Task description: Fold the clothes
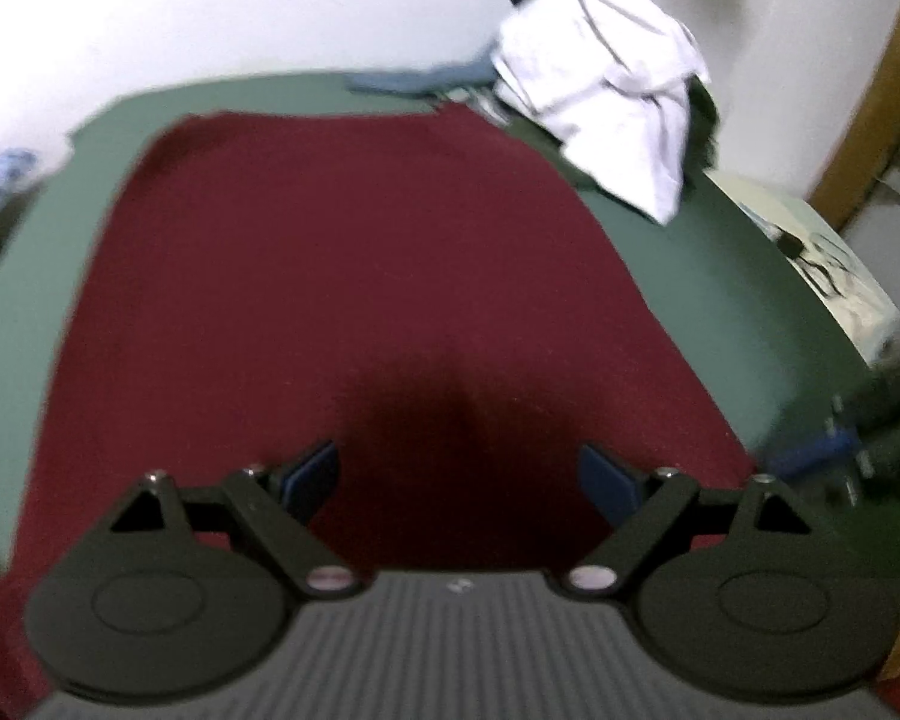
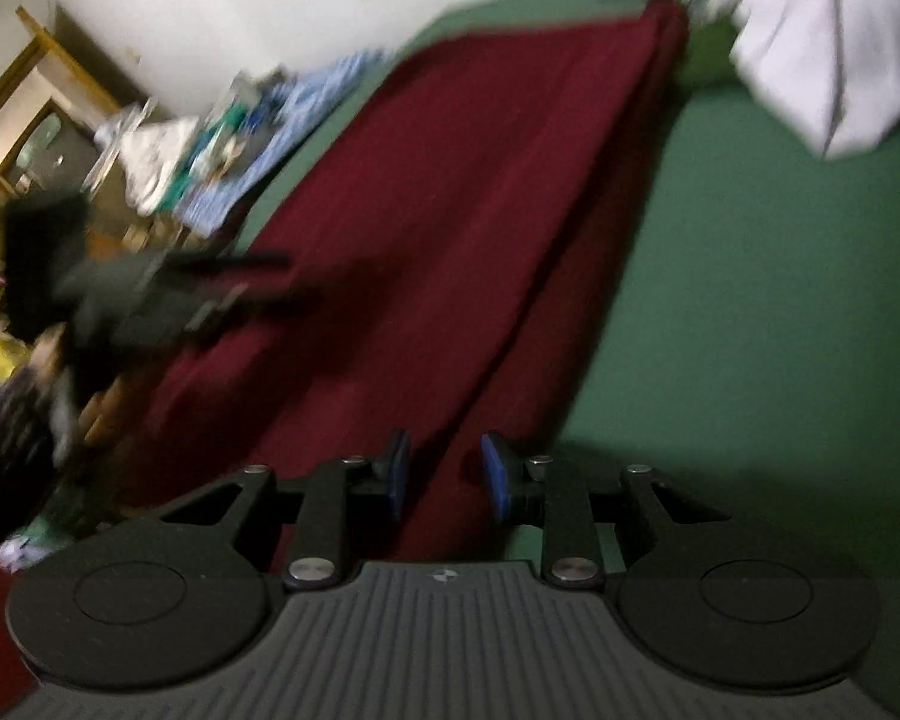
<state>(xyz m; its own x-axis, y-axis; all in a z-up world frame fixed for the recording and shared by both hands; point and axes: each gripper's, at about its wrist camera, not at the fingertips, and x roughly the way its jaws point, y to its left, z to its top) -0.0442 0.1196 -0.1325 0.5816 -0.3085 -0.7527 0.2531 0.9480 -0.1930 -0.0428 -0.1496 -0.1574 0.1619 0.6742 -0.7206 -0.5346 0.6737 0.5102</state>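
A dark red garment [image 1: 354, 276] lies spread flat on a green surface [image 1: 708, 288]. My left gripper [image 1: 459, 477] hovers over its near part, open wide, with nothing between the fingers. In the right wrist view the same garment [image 2: 480, 180] runs diagonally, with a long fold along its right side. My right gripper [image 2: 447, 471] is open to a narrow gap at that folded edge, and the cloth shows between the blue pads. The left gripper [image 2: 210, 294] appears blurred over the garment's left side. The right gripper [image 1: 858, 438] is a blur at the garment's right edge.
A heap of white clothes [image 1: 606, 90] sits at the far right of the green surface [image 2: 750, 300], with a blue cloth [image 1: 414, 81] beside it. A blue patterned cloth [image 2: 282, 138] and clutter lie past the left edge. A white wall stands behind and a wooden frame [image 1: 882, 78] on the right.
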